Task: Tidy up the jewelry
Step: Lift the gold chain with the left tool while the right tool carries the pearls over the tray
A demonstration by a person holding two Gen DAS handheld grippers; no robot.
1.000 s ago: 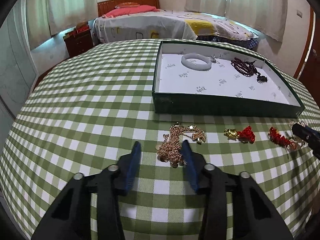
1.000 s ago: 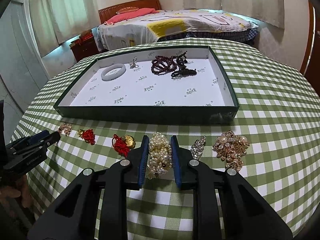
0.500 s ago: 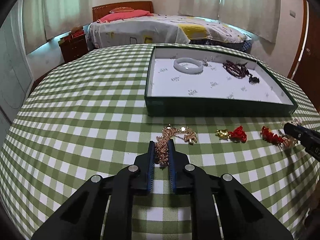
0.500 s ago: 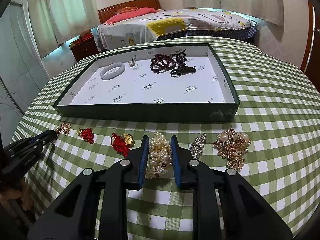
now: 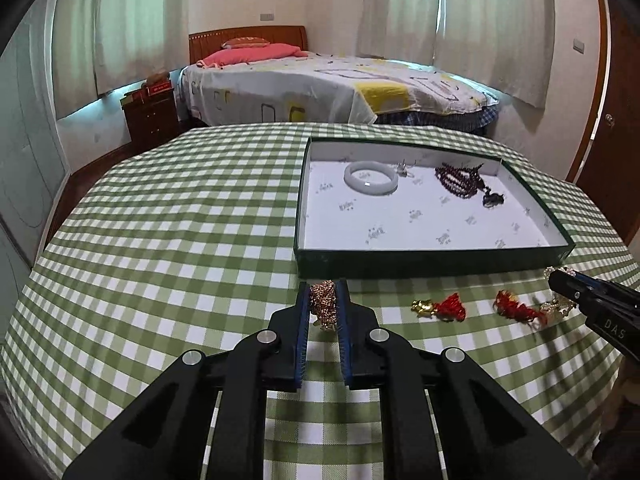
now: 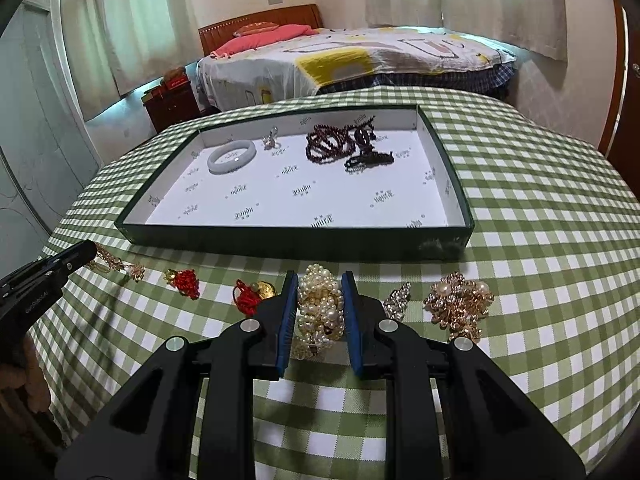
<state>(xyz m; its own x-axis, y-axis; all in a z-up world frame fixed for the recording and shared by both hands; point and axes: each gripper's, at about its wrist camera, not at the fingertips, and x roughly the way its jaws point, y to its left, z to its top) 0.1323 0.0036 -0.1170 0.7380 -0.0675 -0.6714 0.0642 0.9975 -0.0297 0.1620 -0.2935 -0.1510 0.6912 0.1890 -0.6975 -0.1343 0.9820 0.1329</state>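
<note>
So you've got a white jade-like bangle (image 6: 232, 156), a dark red bead string (image 6: 332, 146) and a black clip (image 6: 368, 159) in the green shallow box (image 6: 296, 236). Six-ish pieces left along the counter's near edge. Your left hand-held gripper (image 5: 323, 308) is clenched on the gold chain bundle (image 5: 324, 306), hanging lengthwise along the fingers toward the box. Your right hand-held gripper (image 6: 320, 308) is grasping the pearl cluster bracelet (image 6: 320, 306).

Ahead of me a green-and-white checked tablecloth (image 5: 168, 240) covers the table. Beyond it I see a bed (image 5: 320, 88) with a wooden headboard (image 5: 248, 38), a pink pillow (image 5: 248, 54) and a white patterned bedspread (image 6: 360, 56). A dark wooden nightstand (image 5: 150, 118) stands beside it, pale curtains (image 5: 460, 16) cover the windows, and a wooden door (image 5: 616, 128) stands at the right.
</note>
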